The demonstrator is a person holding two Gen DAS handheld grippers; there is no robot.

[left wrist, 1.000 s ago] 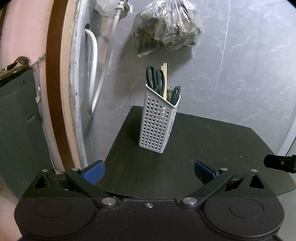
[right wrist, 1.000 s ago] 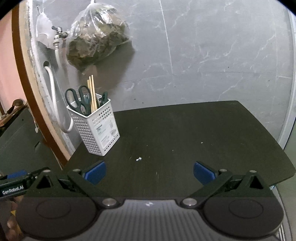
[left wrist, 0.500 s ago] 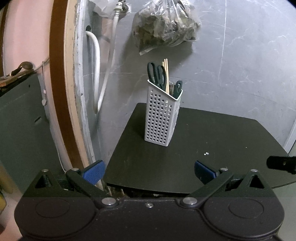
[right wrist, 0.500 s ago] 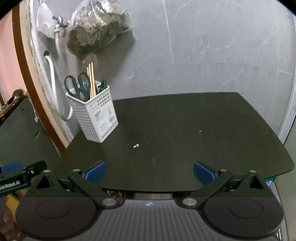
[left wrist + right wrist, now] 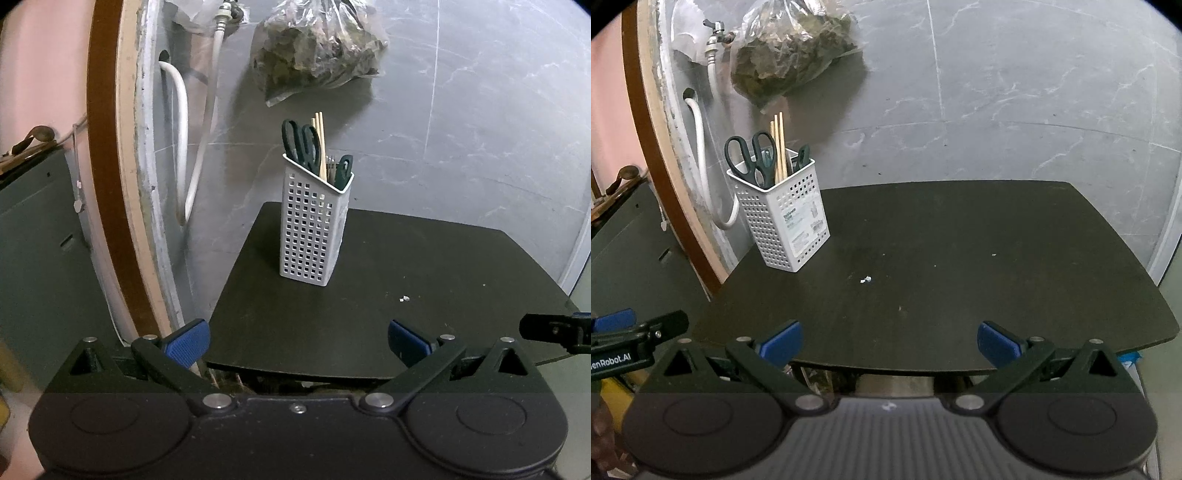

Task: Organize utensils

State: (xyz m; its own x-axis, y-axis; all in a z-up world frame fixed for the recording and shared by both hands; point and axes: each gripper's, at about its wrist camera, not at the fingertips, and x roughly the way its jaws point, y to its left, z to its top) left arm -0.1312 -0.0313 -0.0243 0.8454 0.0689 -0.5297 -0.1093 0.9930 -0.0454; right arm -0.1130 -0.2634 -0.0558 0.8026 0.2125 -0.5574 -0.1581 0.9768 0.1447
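Caddy: the white perforated utensil caddy stands upright at the far left corner of the black table, centre of my left wrist view and mid-left of my right wrist view.
Contents: I see green-handled scissors, a few wooden chopsticks and another dark green handle poking above the rim; between them something metallic, too small for me to name.
Loose utensils: none that I can find on the tabletop, only a small white crumb near its middle, so I judge the sorting is essentially finished.
Left tongs: my left gripper has its blue pads wide apart with nothing between them, sitting low in frame at the table's near edge.
Right tongs: my right gripper is likewise spread and empty, also at the near edge; its tip shows at the right border of the left view.
Surroundings: a plastic bag of dark leafy matter hangs on the grey tiled wall above the caddy, with a white hose and a tap at upper left.
Risk: the caddy is tall, narrow and top-heavy with handles, and stands close to the corner; a sideways brush from either tong could tip it off the left edge and spill everything.
Risk two: reaching in from above, I could snag the chopstick tips or the bag.
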